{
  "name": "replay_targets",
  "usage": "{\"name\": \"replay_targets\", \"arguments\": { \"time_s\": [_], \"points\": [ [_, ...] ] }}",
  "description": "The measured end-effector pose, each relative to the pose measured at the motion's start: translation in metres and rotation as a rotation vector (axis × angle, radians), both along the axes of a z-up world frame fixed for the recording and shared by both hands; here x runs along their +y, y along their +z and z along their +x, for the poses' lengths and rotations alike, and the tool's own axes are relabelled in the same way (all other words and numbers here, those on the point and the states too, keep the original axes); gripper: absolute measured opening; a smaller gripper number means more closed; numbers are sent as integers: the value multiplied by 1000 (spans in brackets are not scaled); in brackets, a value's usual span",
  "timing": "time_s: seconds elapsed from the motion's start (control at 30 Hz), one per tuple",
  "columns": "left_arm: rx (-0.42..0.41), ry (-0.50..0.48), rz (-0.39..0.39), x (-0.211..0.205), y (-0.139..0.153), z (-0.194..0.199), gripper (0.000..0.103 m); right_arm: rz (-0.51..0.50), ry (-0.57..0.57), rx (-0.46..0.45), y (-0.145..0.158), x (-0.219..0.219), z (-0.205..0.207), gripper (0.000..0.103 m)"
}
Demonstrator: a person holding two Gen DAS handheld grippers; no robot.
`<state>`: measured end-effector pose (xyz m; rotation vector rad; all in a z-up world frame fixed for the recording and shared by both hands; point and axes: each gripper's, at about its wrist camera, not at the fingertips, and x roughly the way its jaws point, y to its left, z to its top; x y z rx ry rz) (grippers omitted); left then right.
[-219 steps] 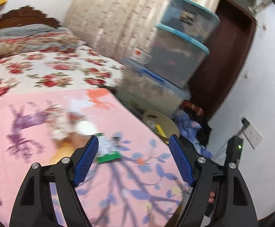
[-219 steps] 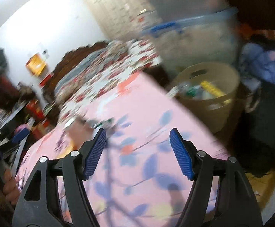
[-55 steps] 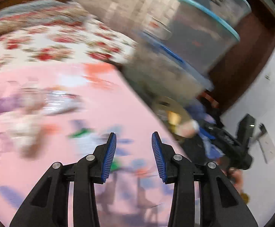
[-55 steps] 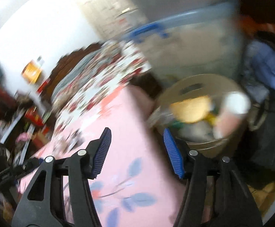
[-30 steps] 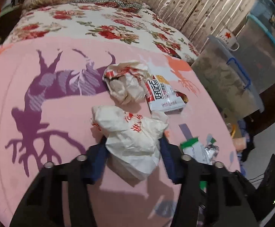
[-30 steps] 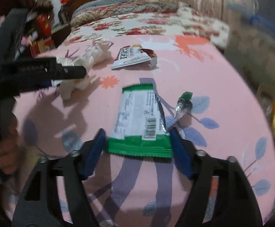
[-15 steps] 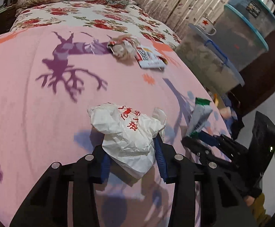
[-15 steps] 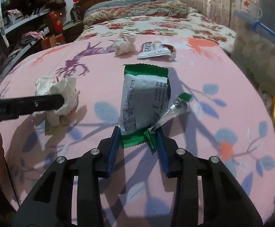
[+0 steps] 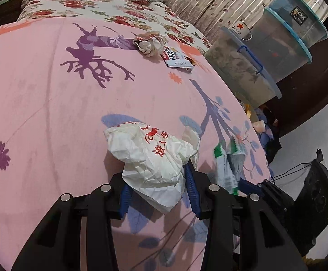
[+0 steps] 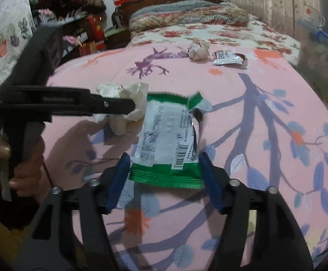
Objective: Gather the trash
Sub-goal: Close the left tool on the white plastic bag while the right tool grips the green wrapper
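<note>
Your left gripper [image 9: 158, 188] pinches a crumpled white paper bag [image 9: 151, 160]; your right gripper's [image 10: 164, 180] jaws are opening around a green wrapper [image 10: 167, 142] above the pink blanket [image 10: 265, 90].

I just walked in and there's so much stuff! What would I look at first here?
Probably the two grippers full of trash over the pink blanket. The left gripper squeezes a crumpled white bag, and beside it the right gripper, jaws opening, has a green wrapper standing up between them. Farther up the bed, a paper ball and a silver wrapper lie side by side.
</note>
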<state>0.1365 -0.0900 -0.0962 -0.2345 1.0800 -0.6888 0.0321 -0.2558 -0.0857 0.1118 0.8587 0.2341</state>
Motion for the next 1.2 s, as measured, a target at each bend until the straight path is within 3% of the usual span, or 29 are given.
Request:
{"name": "replay_targets", "arguments": {
  "time_s": [0.23,0.33,0.53,0.9,1.2],
  "points": [
    [20,-6,-16,5,2,-4,39,215,-95,-11,15,-49,-10,67],
    [38,-13,-42,8,3,-6,39,327,-176,31,7,-80,-10,67],
    [47,-24,-65,8,6,-11,39,423,-218,143,-22,-98,1,62],
    [88,-65,-94,0,2,-16,39,441,-185,150,-24,-87,11,61],
    [107,-75,-88,-4,-3,-17,40,496,-160,180,-30,-80,18,54]
  ]
}}
